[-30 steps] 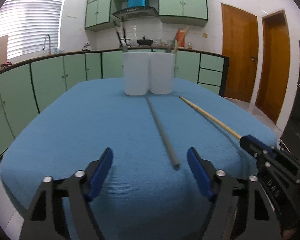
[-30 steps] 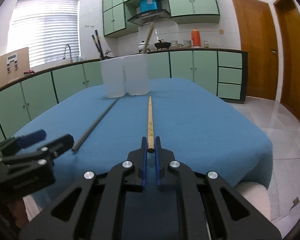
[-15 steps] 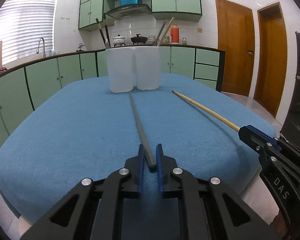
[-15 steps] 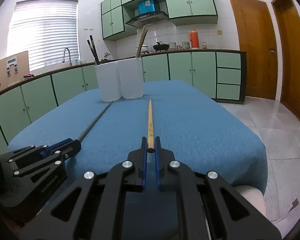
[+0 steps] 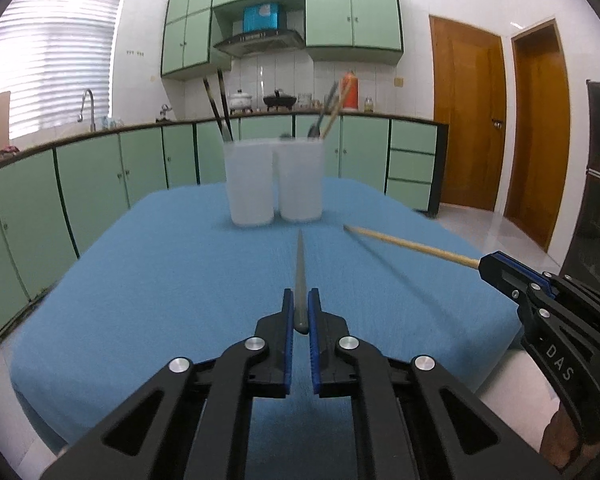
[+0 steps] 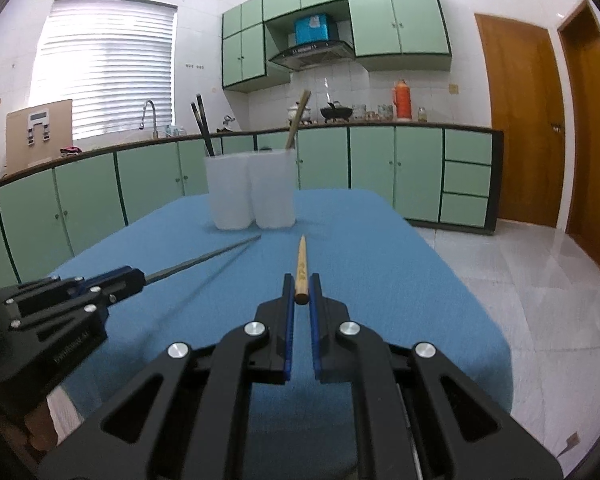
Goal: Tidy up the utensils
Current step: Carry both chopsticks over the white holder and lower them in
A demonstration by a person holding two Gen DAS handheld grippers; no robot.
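My left gripper (image 5: 298,303) is shut on the near end of a grey chopstick (image 5: 300,268), which points at two white cups and hangs above the blue tablecloth (image 5: 160,300). My right gripper (image 6: 301,286) is shut on the near end of a wooden chopstick (image 6: 301,264), also lifted off the cloth. The left cup (image 5: 249,182) holds dark chopsticks (image 5: 218,108); the right cup (image 5: 301,178) holds a grey and a wooden one (image 5: 332,110). In the left wrist view the right gripper (image 5: 490,267) shows at the right with the wooden chopstick (image 5: 412,245); in the right wrist view the left gripper (image 6: 134,276) carries the grey chopstick (image 6: 208,256).
The two cups stand side by side, touching, near the far end of the table. Green cabinets (image 5: 100,184) and a counter run behind the table. Wooden doors (image 5: 466,120) are at the right. Tiled floor (image 6: 532,276) lies right of the table.
The left gripper went from open around the grey chopstick's end to shut on it. Both grippers then rose, lifting their chopsticks off the cloth.
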